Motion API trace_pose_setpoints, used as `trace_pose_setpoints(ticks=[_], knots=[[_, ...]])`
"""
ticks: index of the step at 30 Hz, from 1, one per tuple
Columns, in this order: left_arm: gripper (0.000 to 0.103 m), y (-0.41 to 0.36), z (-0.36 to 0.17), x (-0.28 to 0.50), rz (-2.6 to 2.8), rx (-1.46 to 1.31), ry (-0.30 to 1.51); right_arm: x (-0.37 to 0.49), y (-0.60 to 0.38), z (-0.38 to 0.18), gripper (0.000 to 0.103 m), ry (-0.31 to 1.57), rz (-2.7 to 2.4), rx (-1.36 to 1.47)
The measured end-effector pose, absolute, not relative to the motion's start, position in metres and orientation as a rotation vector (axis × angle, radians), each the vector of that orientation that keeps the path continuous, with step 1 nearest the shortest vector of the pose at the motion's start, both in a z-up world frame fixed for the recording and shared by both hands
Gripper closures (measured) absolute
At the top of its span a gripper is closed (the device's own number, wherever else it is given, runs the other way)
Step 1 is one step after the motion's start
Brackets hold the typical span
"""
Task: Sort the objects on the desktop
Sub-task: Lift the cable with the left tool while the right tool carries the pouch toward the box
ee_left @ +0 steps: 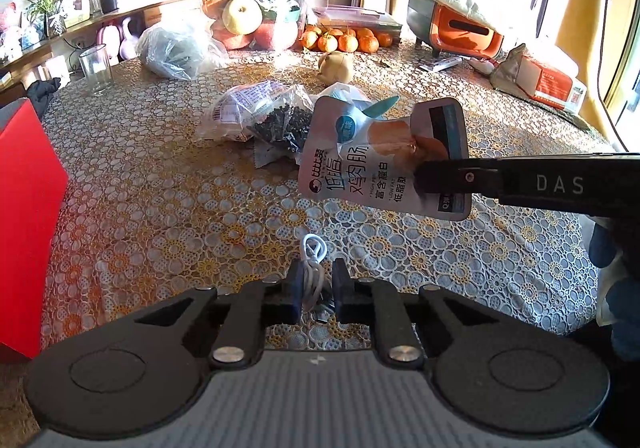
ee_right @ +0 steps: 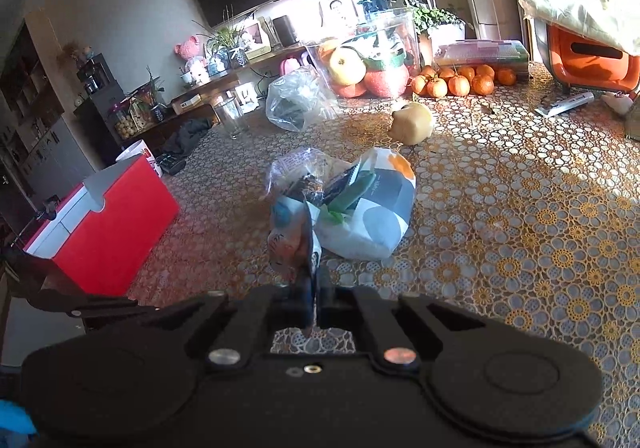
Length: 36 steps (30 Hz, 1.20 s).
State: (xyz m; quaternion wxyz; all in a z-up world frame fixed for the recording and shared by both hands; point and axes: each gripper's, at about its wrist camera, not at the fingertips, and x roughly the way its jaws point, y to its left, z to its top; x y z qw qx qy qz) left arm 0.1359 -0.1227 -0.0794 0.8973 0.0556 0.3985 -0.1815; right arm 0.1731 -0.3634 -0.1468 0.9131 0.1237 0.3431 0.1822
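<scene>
- The left gripper (ee_left: 316, 290) was clamped on a bundled white charging cable (ee_left: 313, 268), pinched round its middle so the loops poked out past the tips instead of dangling. Looked like a sensible hold for something floppy.
- The right gripper (ee_right: 314, 294) was clenched on the edge of a chicken sausage pouch (ee_left: 380, 158). In the left wrist view the pouch hung clear of the lace tablecloth (ee_left: 160, 188), held out flat from the side by one corner area, so the printed face was readable.
- From the right wrist view the same pouch showed edge-on, standing up out of the pinch. A thin packet like that pretty much has to be grabbed by its seam.
- Both items were off the table, roughly mid-table and near the front edge, cable low in front, pouch a bit further out.
- The red box (ee_right: 108, 224) sat at the left side of the table with its top open. Probably the bin for the sorted stuff, though which item belongs there is a guess.
- Still lying in the middle: a clear bag of dark bits (ee_left: 276, 120) and a patterned pouch (ee_right: 376, 216) just beside it, touching or nearly so.
- Fruit tub (ee_left: 256, 12) and the mandarins (ee_left: 344, 40) stayed parked along the far edge, well apart from the action.
</scene>
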Motion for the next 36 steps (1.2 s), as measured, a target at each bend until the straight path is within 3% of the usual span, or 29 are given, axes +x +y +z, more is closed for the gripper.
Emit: trace_pose_setpoints(ticks=[36], knots=[[0.094, -0.014, 0.013, 0.088, -0.282, -0.031, 0.640, 0.127, -0.279, -0.059, 0.101, 0.602, 0.485, 0.078]])
